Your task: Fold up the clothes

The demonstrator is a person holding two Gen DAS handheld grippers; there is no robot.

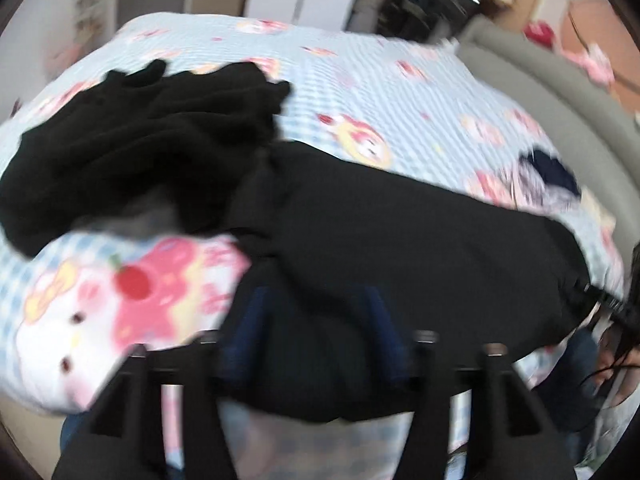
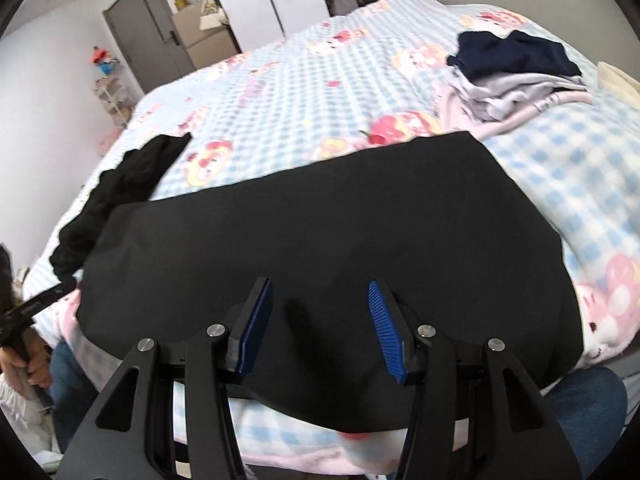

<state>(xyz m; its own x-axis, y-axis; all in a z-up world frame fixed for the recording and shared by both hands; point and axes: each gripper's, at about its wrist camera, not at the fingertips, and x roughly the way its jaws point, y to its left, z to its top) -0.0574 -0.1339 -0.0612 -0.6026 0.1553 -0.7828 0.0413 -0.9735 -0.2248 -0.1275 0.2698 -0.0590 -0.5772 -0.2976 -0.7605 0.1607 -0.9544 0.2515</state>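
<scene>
lying across the near edge of the bed, the black garment [image 2: 328,248] is spread mostly flat on the blue checked bedspread [image 2: 304,80] with its cartoon prints. at its left end a bunched, wrinkled part of the black cloth [image 1: 144,136] trails away toward the far side of the bed. the left gripper [image 1: 316,320] hovers over the near hem of the garment, its blue-padded fingers [image 1: 252,320] spread apart with nothing between them; the left wrist view is blurred. in the right wrist view a hand [image 2: 34,364] grips a handle at the left margin. the right gripper [image 2: 320,308] hangs above the middle of the near hem, jaws wide apart and empty, casting a shadow on the cloth. further right, near the far corner of the bed, sits a small pile of clothes [image 2: 516,76], navy on top of grey and white, well apart from the black garment.
</scene>
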